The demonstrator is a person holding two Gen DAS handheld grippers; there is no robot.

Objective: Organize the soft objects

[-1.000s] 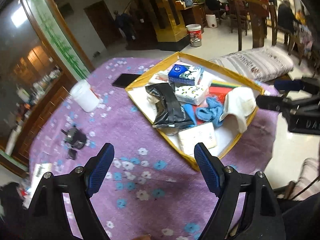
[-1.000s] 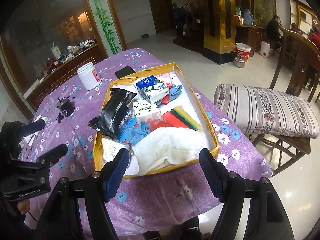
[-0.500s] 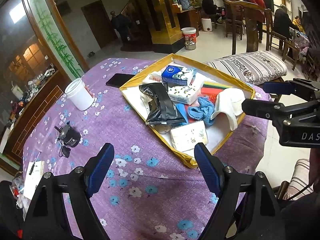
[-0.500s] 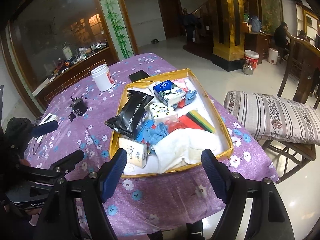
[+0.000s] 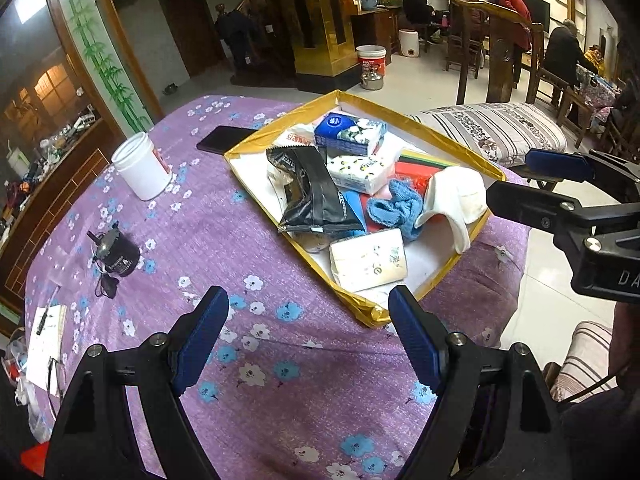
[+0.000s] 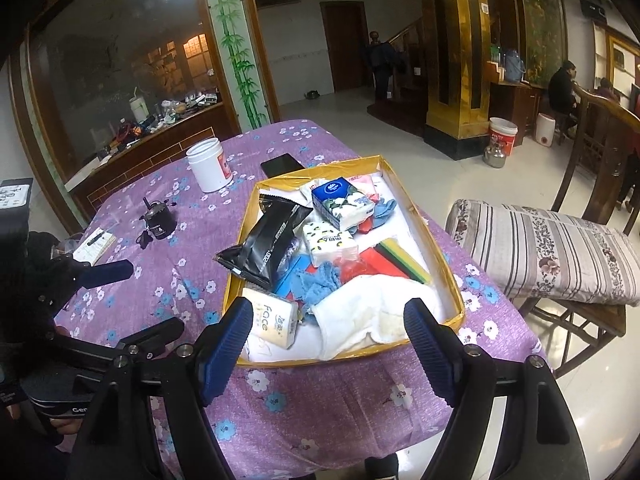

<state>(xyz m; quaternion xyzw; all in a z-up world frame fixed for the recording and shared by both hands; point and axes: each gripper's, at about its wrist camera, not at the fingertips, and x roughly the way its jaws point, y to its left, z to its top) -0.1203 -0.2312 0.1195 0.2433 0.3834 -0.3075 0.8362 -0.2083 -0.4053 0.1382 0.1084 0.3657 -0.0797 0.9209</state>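
A gold-rimmed shallow box (image 5: 444, 138) (image 6: 448, 264) sits on the purple flowered table. It holds a white towel (image 5: 456, 196) (image 6: 360, 312), a blue cloth (image 5: 394, 208) (image 6: 316, 284), a black pouch (image 5: 312, 192) (image 6: 268, 244), tissue packs (image 5: 370, 260) (image 6: 276, 316) (image 6: 340, 200) and red and coloured sheets (image 6: 400, 260). My left gripper (image 5: 308, 332) is open and empty above the table, short of the box's near corner. My right gripper (image 6: 328, 340) is open and empty, hovering over the box's near edge and the towel. It also shows at the right of the left wrist view (image 5: 552, 184).
A white jar (image 5: 140, 166) (image 6: 208, 164), a black phone (image 5: 224, 138) (image 6: 282, 164), a small black device with cable (image 5: 116, 252) (image 6: 158, 220) and a notepad (image 5: 46, 336) lie on the table left of the box. A chair with a striped cushion (image 6: 540, 248) stands right.
Both grippers have drawn back and risen a little from the box, so more of the table shows. Both stay open and empty; nothing in the box moved.
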